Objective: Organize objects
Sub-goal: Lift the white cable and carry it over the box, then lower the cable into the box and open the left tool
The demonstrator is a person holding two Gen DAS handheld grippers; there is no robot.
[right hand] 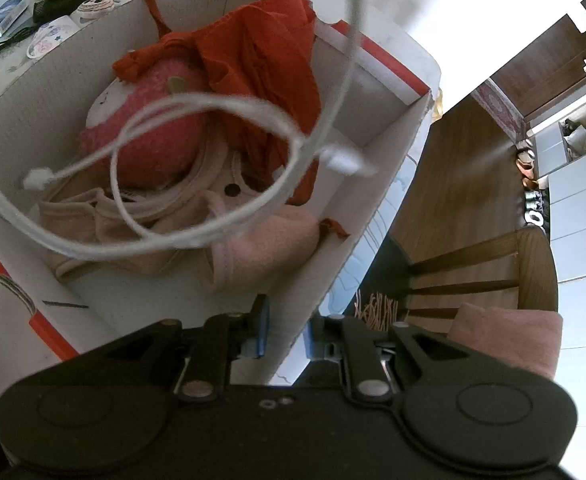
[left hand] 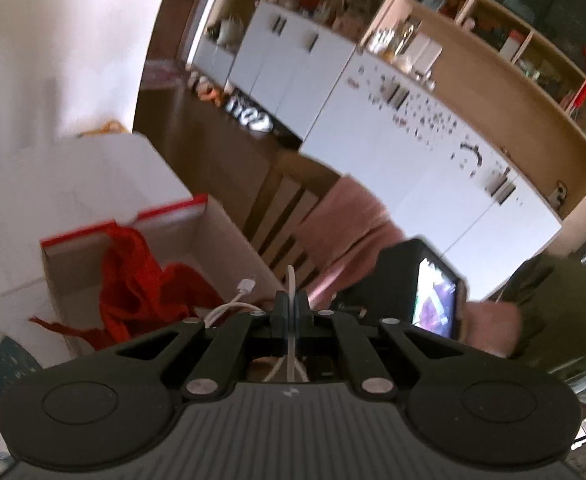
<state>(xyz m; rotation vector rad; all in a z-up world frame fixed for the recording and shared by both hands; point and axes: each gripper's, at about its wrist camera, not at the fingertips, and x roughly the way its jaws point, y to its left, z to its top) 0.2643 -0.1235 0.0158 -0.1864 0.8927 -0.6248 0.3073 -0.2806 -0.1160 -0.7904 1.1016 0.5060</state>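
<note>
The left gripper [left hand: 292,308] pinches a white cable [left hand: 291,280] at lower centre, above the box [left hand: 213,236] with the red cloth [left hand: 133,284]. The right gripper [right hand: 285,330] stands narrowly apart astride the box wall [right hand: 377,208]; the cable loops [right hand: 197,168] hang at mid-left

A home: cluttered shelves [left hand: 473,36] (cupboards [left hand: 293,60], chair [left hand: 289,216]).

White cable [right hand: 213,104]; red cloth [right hand: 269,52]; seemingly pink plush [right hand: 153,140].
</note>
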